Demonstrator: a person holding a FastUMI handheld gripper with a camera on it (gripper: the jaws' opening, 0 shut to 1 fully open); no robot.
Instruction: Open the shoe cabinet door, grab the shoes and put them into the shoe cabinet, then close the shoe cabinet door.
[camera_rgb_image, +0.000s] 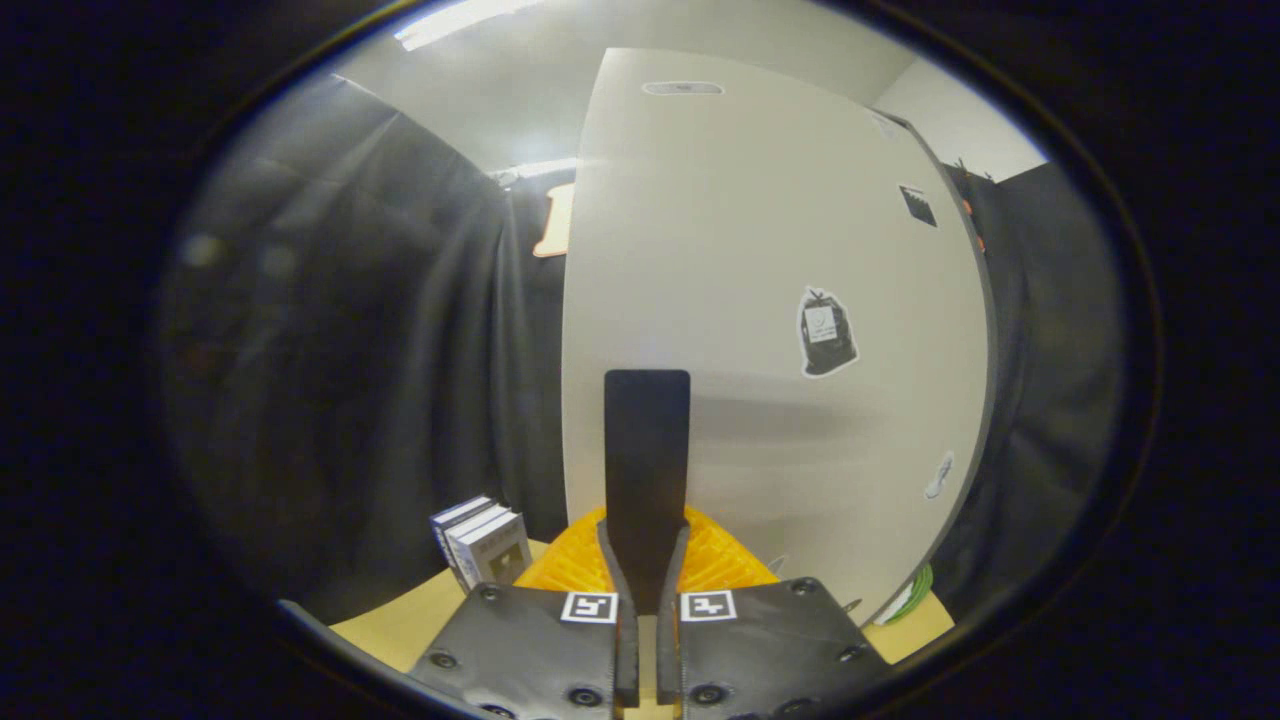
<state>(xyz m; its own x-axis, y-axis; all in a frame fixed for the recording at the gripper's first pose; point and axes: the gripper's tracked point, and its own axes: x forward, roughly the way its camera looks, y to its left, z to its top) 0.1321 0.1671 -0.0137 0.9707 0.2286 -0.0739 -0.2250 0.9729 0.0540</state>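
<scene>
Hand-held gripper (647, 590) right up against the shoe cabinet door (780, 330), fingers nearly together and pinching a flat dark upright handle (647, 460) between them. Door looks closed, white, with a few stickers on it (one shaped like a dark bag (827, 332)). Orange ribbed thing (720, 560) sitting just behind the fingers on the tabletop (400, 625). Small stack of boxes (482, 540) off to the left, near the black curtain. No telling what's inside the cabinet.

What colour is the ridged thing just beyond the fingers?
Bright orange, seen in the gripper view, at the foot of the cabinet door.
</scene>
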